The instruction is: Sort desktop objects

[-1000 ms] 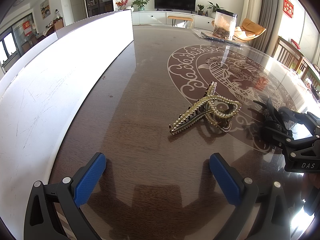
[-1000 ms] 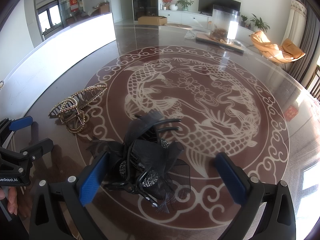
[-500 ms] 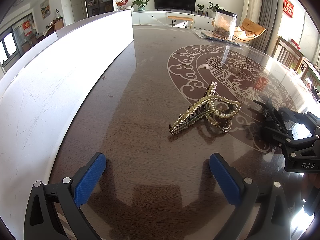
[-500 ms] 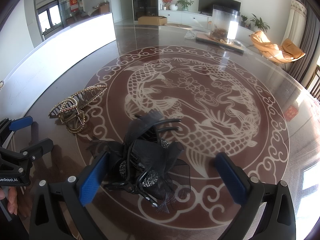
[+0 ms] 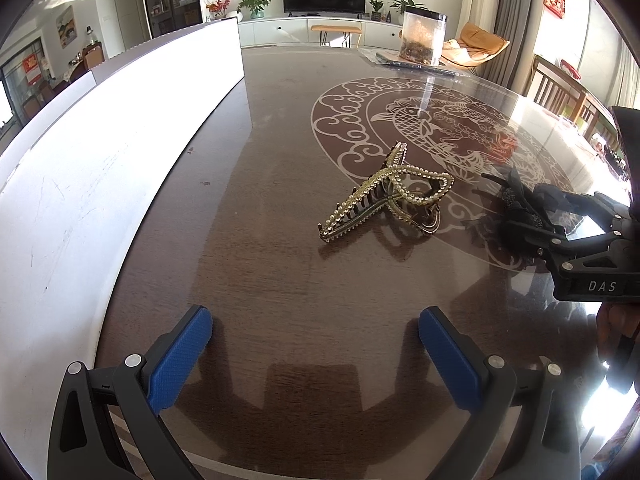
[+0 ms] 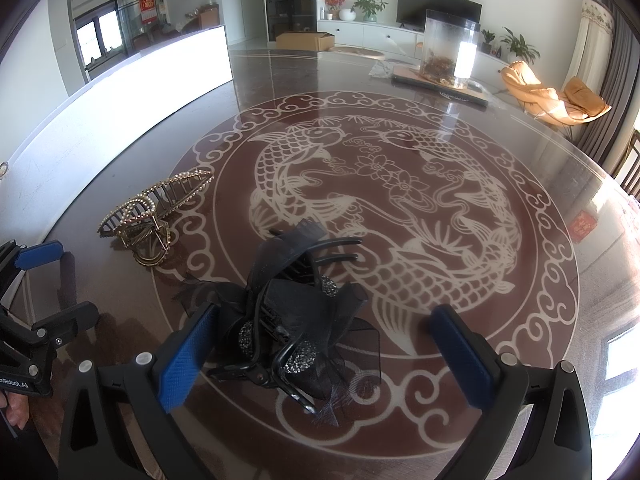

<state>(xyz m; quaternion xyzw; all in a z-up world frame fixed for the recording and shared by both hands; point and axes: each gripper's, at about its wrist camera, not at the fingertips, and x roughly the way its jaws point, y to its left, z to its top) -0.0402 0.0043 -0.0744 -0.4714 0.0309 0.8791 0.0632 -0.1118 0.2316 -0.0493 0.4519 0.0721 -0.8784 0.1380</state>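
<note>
A gold hair claw set with pearls (image 5: 386,200) lies on the dark glass-topped table, some way ahead of my left gripper (image 5: 316,344), which is open with nothing between its blue pads. The same gold hair claw (image 6: 154,210) shows at the left of the right wrist view. A black hair claw with a gauze bow and rhinestone balls (image 6: 292,320) lies between the open blue pads of my right gripper (image 6: 320,344), closer to the left pad. From the left wrist view that black hair claw (image 5: 516,208) and the right gripper's frame sit at the right edge.
A long white panel (image 5: 100,152) runs along the table's left side. A clear container on a tray (image 6: 450,52) stands at the far end. The tabletop carries a round fish pattern (image 6: 380,208). A hand (image 6: 14,412) holds the left gripper's frame.
</note>
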